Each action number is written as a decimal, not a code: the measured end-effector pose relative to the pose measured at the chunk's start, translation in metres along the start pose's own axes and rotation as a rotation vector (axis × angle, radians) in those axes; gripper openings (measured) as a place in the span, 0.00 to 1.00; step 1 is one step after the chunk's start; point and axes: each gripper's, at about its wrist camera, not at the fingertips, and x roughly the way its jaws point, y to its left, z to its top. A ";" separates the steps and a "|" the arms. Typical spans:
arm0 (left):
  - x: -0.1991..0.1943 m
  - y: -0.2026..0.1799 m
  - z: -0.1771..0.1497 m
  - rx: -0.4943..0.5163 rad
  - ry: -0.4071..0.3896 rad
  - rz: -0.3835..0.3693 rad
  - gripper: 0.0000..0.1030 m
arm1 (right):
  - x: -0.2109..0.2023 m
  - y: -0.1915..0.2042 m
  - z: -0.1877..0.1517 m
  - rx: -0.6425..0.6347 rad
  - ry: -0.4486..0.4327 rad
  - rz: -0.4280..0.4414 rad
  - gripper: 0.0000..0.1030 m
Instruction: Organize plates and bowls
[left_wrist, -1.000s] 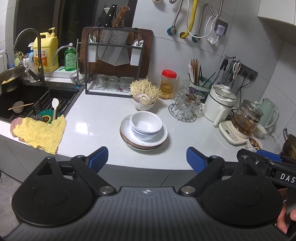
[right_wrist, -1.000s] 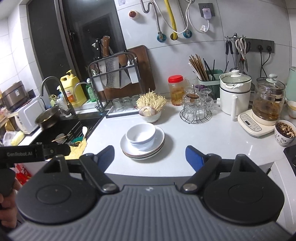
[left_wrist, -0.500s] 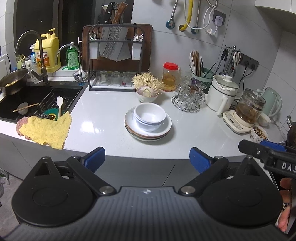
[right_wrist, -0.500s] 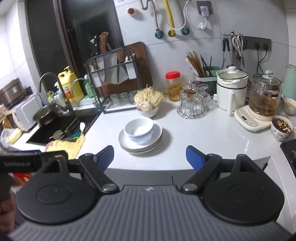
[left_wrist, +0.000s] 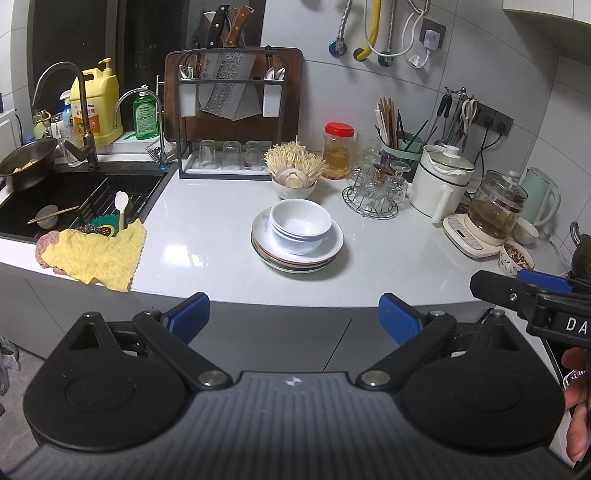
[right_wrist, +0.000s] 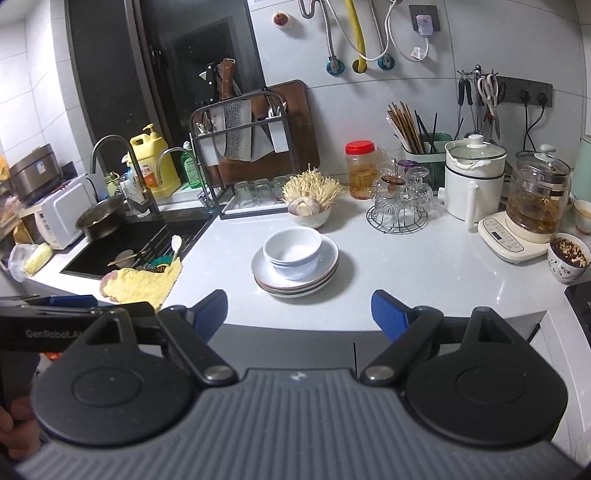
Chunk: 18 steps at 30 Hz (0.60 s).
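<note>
Nested white bowls (left_wrist: 301, 229) (right_wrist: 292, 254) sit on a stack of plates (left_wrist: 332, 248) (right_wrist: 327, 268) in the middle of the white counter. My left gripper (left_wrist: 293, 317) stands open with nothing between its blue pads, held off the counter's front edge, short of the stack. My right gripper (right_wrist: 299, 312) is open and empty too, also back from the counter edge. Each gripper shows at the side of the other's view: the right gripper (left_wrist: 532, 291) in the left wrist view, the left gripper (right_wrist: 70, 306) in the right wrist view.
A bowl of enoki mushrooms (left_wrist: 294, 176) stands just behind the stack. A glass rack (left_wrist: 376, 192), white pot (left_wrist: 439, 181) and glass kettle (left_wrist: 496, 210) crowd the right. A yellow cloth (left_wrist: 96, 254) hangs at the sink (left_wrist: 74, 195) on the left; a knife rack (left_wrist: 231, 110) at the back.
The left view has pulled back slightly and shifted, so the stack sits a little higher and further right. The right view barely differs. Both grippers stay open.
</note>
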 end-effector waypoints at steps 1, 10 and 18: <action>-0.001 0.001 0.000 -0.003 -0.001 0.000 0.97 | -0.001 0.000 -0.001 0.001 0.001 0.001 0.84; -0.008 0.003 0.000 -0.008 -0.020 0.011 0.97 | -0.005 0.002 0.001 0.008 -0.008 -0.003 0.84; -0.012 0.000 -0.003 -0.007 -0.015 0.004 0.97 | -0.009 0.000 -0.004 0.021 -0.011 -0.008 0.84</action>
